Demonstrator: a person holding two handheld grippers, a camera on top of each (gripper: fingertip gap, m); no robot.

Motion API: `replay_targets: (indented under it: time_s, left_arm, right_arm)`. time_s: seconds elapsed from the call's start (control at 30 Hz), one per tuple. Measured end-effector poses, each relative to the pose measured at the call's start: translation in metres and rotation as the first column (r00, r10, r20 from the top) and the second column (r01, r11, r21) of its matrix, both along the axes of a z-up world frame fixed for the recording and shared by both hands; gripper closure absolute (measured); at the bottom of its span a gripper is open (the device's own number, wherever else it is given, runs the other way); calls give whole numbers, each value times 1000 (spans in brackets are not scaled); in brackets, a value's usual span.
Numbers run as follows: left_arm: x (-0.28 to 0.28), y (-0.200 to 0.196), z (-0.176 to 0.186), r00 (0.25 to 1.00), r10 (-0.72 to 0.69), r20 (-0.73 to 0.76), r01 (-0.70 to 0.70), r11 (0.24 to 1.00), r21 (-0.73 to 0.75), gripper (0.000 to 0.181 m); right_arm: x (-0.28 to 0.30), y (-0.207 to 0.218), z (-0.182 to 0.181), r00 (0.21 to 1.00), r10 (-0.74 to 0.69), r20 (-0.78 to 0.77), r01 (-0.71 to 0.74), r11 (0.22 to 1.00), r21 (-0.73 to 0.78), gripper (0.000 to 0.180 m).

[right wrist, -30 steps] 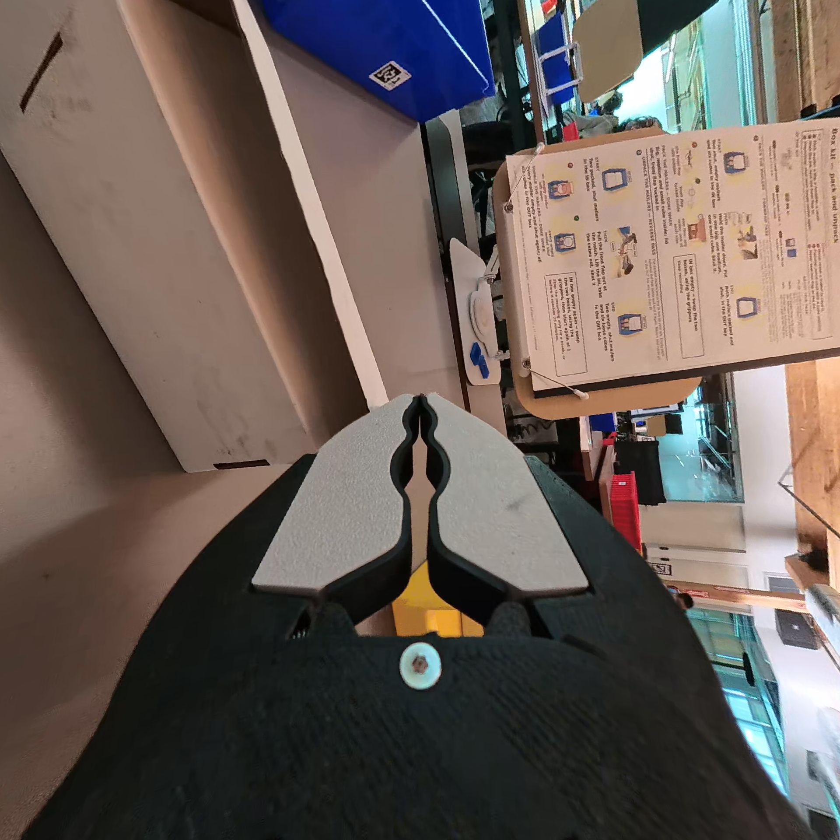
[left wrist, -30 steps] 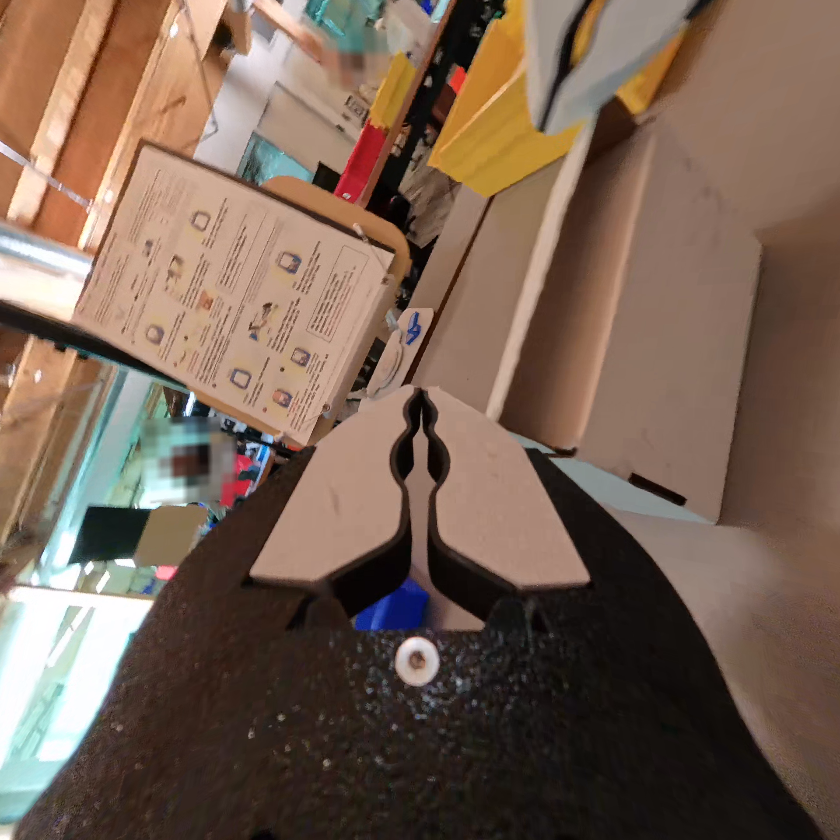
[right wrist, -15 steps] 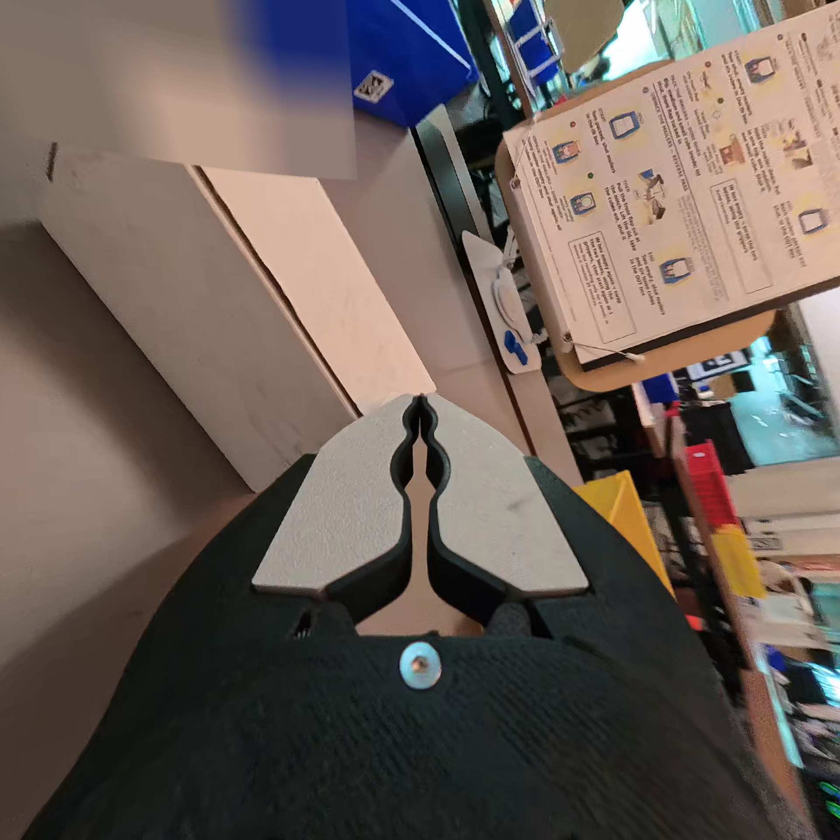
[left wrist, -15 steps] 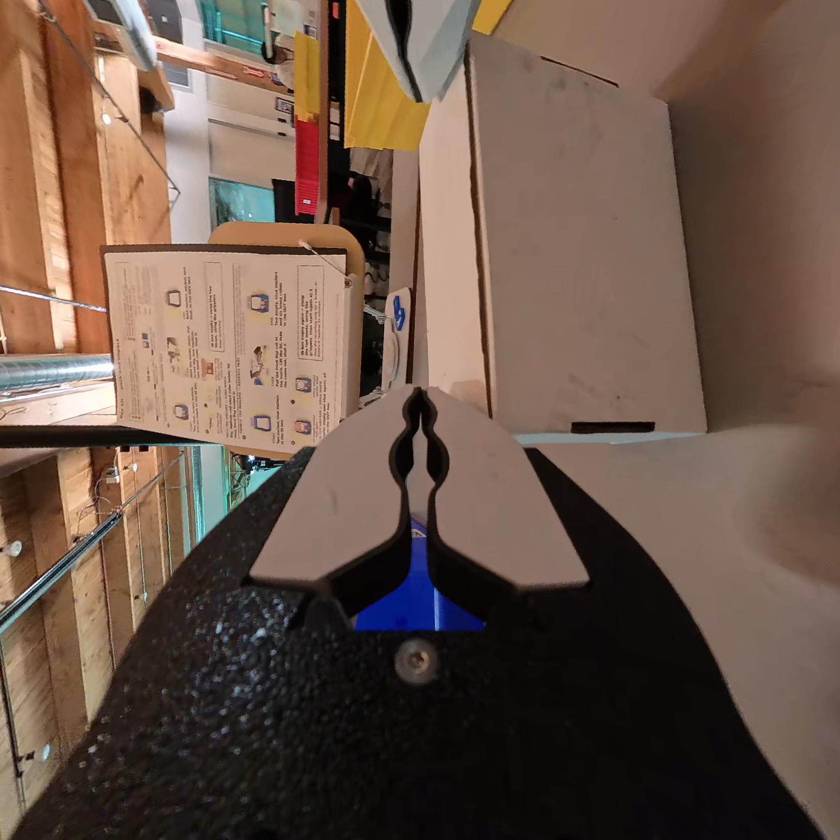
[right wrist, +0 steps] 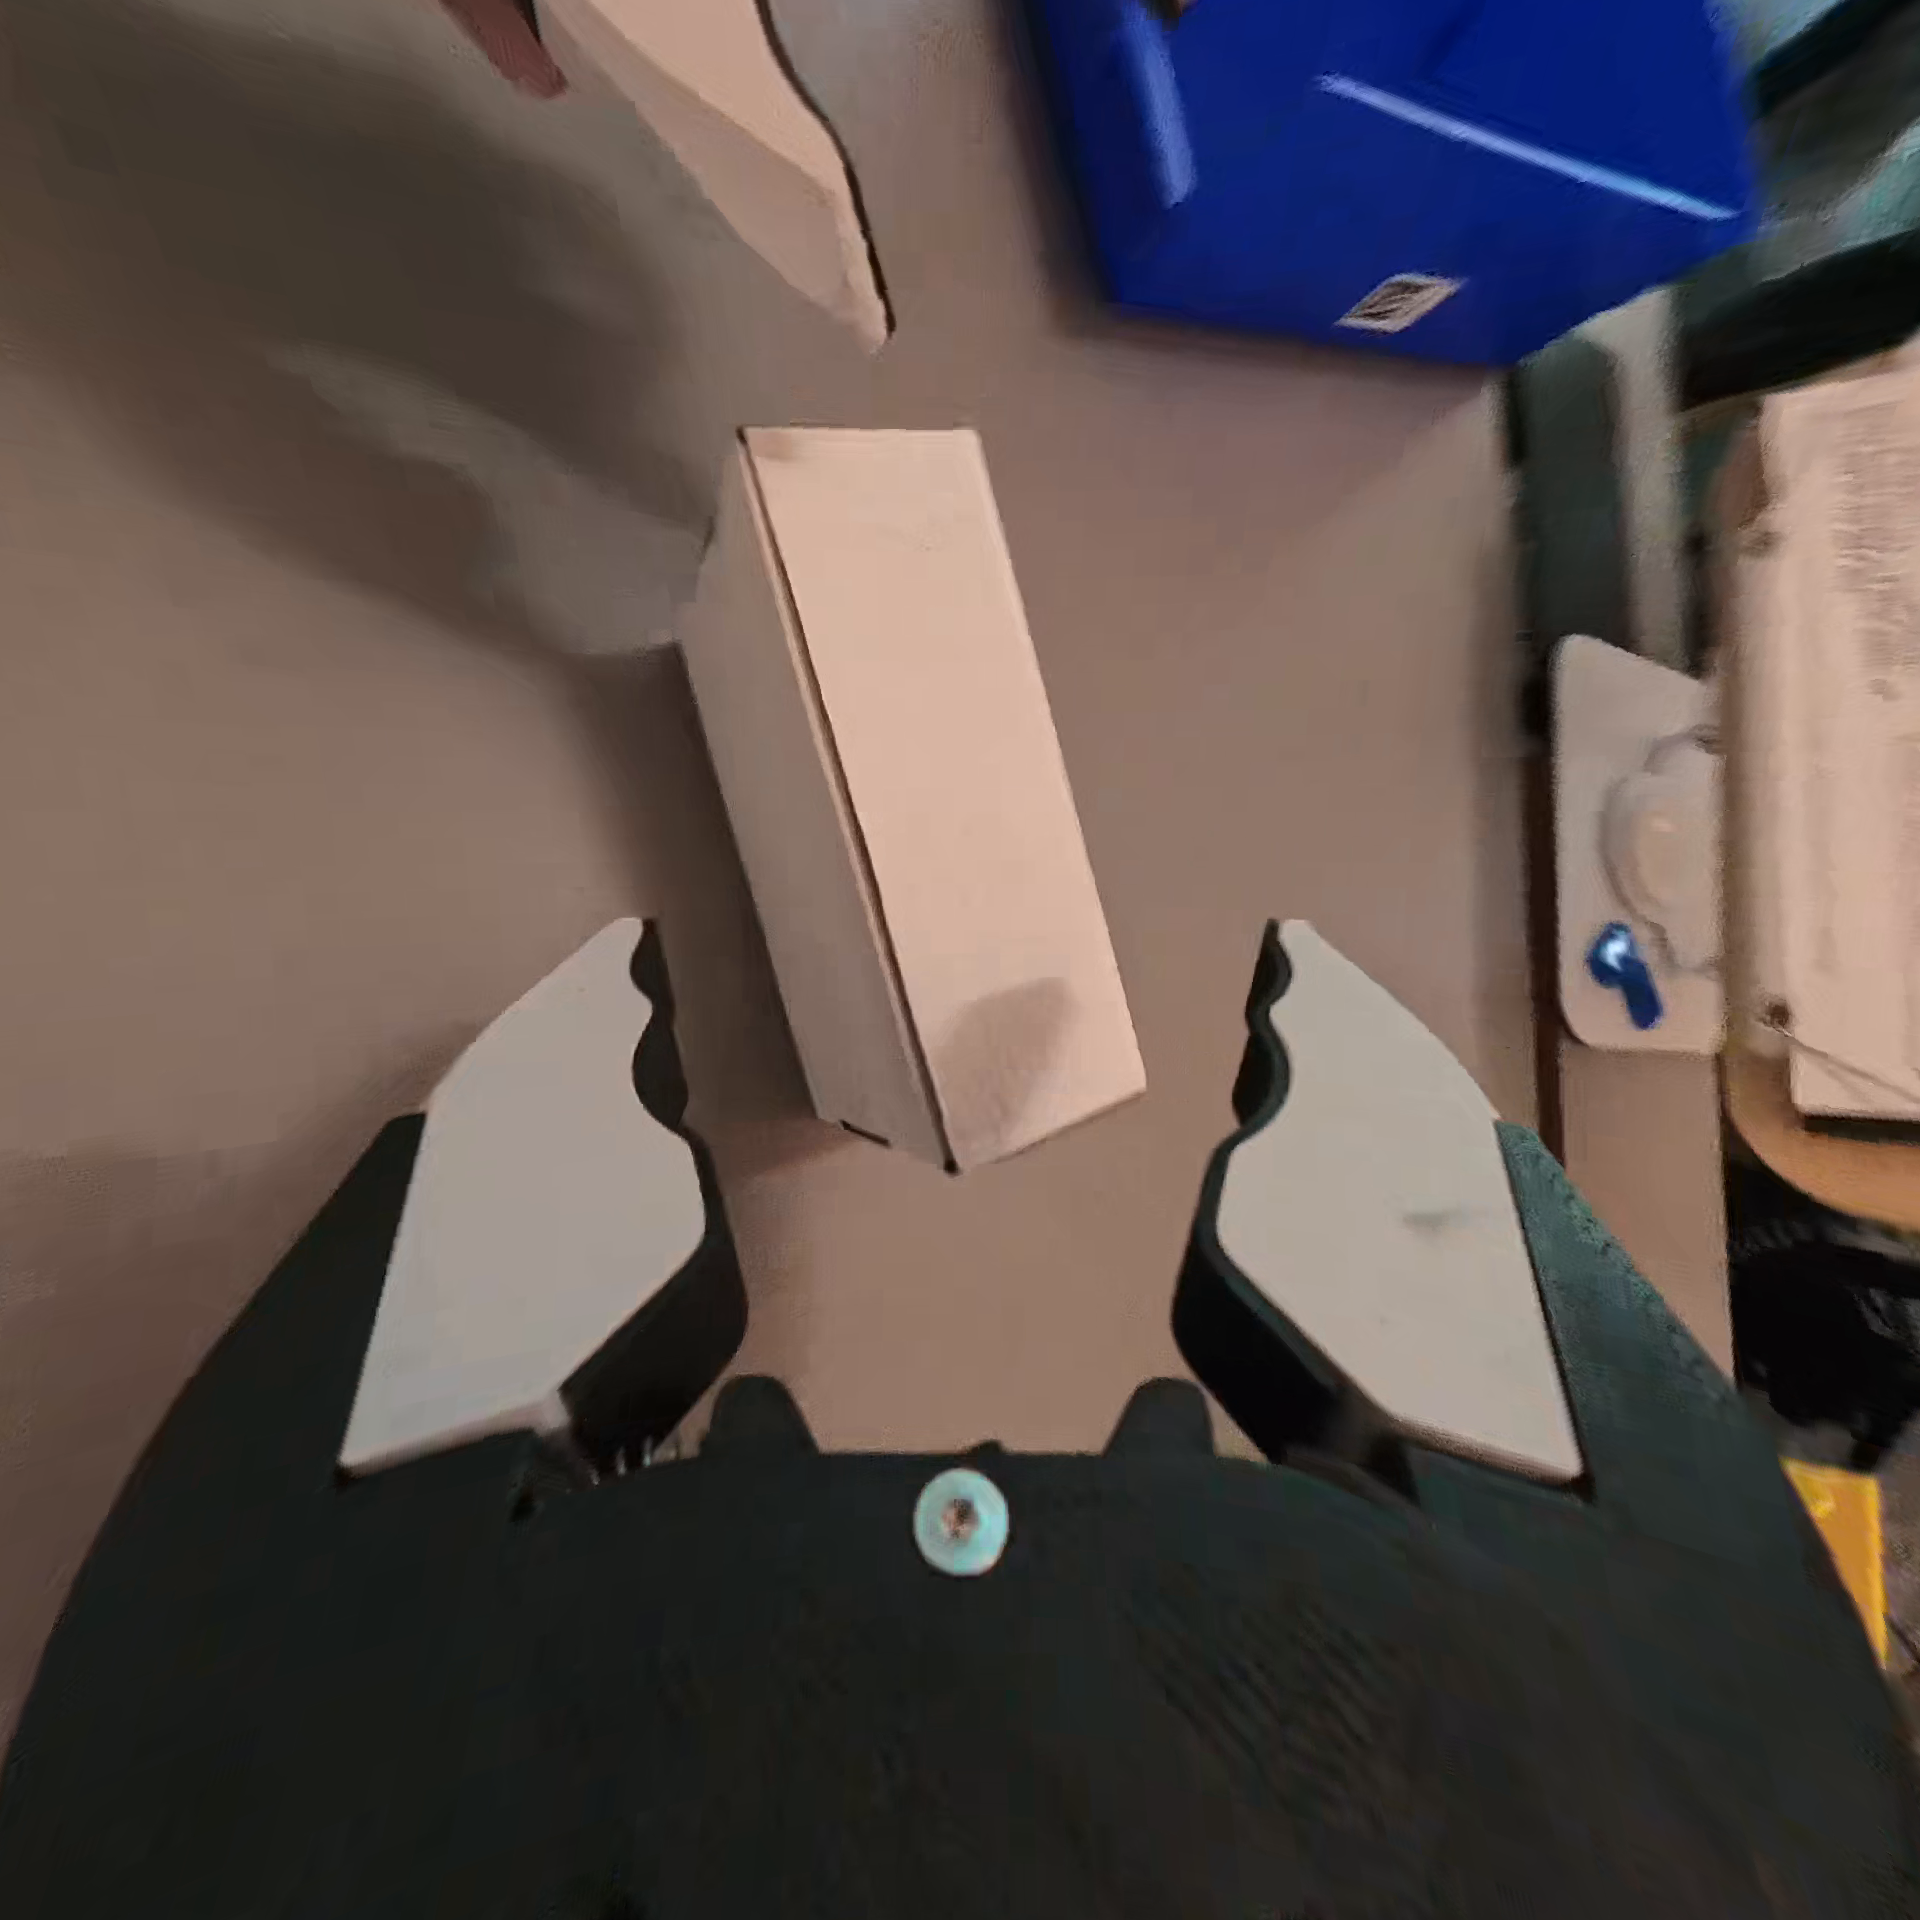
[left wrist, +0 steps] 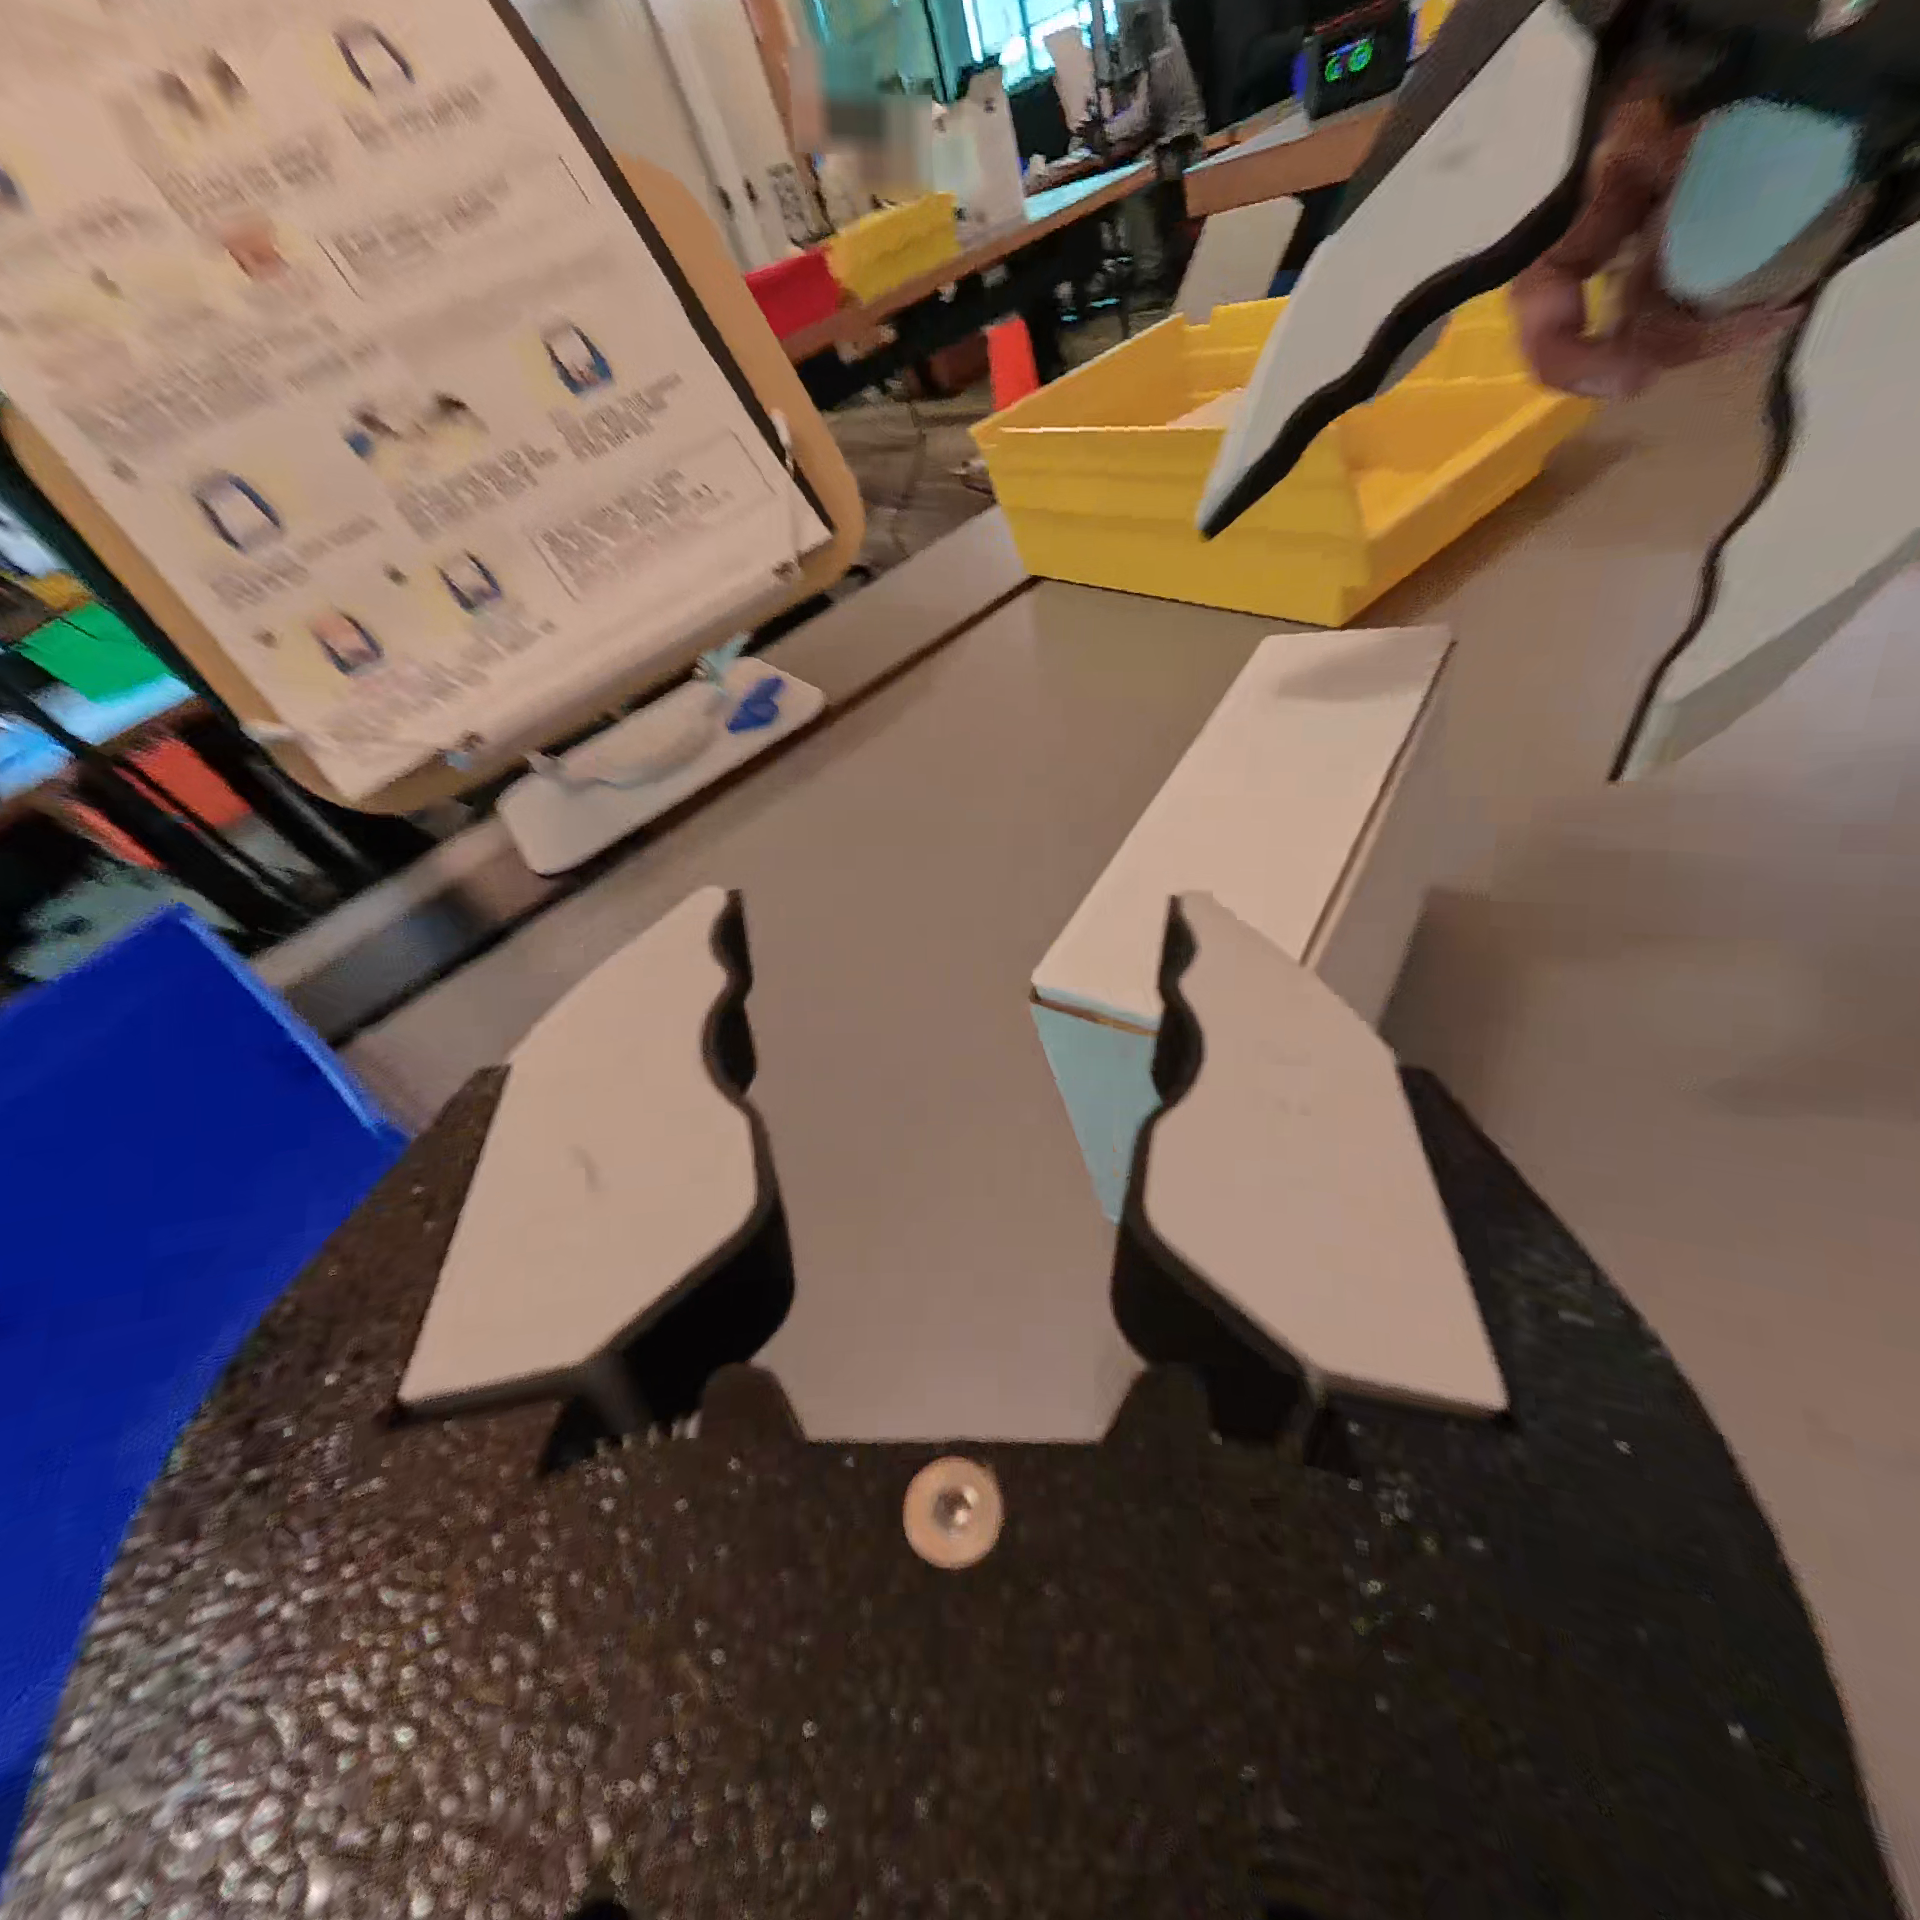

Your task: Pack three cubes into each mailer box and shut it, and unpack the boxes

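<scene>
A closed white mailer box [right wrist: 914, 779] lies flat on the grey table [right wrist: 312, 831]. It also shows in the left wrist view [left wrist: 1278, 800]. My right gripper [right wrist: 958, 930] is open and empty, above the near end of the box, which shows between its fingers. My left gripper [left wrist: 956, 914] is open and empty, low over the table, with the box's end just beyond its right fingertip [left wrist: 1195, 935]. The right gripper also shows in the left wrist view [left wrist: 1455, 468], open above the box. No cubes are visible.
A blue bin [right wrist: 1403, 156] stands beyond the box, and shows at the left in the left wrist view [left wrist: 156, 1195]. A yellow bin [left wrist: 1195, 520] stands at the table's far side. An instruction board [left wrist: 364, 364] on a white base [left wrist: 665, 748] stands at the table edge.
Both grippers have opened from shut. Both views have swung round from a sideways tilt; the right one now looks down on the box, the left one along the table.
</scene>
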State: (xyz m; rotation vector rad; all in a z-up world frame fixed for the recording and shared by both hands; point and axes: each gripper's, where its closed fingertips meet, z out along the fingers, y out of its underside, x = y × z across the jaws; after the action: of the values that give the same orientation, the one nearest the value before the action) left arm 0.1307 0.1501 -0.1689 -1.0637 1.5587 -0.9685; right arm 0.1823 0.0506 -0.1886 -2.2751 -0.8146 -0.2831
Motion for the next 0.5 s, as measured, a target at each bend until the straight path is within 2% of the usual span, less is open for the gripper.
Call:
replay_targets:
  time_s: [0.13, 0.33, 0.37, 0.4, 0.5]
  left_arm:
    - [-11, 2, 4, 999, -53, -12, 50, 983, -177, 99]
    - [-30, 18, -3, 995, -74, -64, 58, 972, -226, 94]
    - [-32, 22, -3, 996, -69, -64, 51, 970, -239, 94]
    - [-33, 25, -4, 996, -61, -66, 42, 968, -249, 95]
    - [-34, 31, -7, 995, -52, -83, 28, 964, -263, 96]
  right_arm:
    - [-5, 27, -15, 989, 146, 34, -136, 968, -213, 75]
    - [-15, 37, -53, 973, 230, -13, -206, 844, -496, 87]
    - [-15, 36, -59, 972, 235, -17, -208, 822, -530, 91]
    - [-15, 34, -63, 971, 239, -15, -206, 804, -557, 106]
    - [-15, 31, -63, 969, 246, 13, -196, 803, -562, 107]
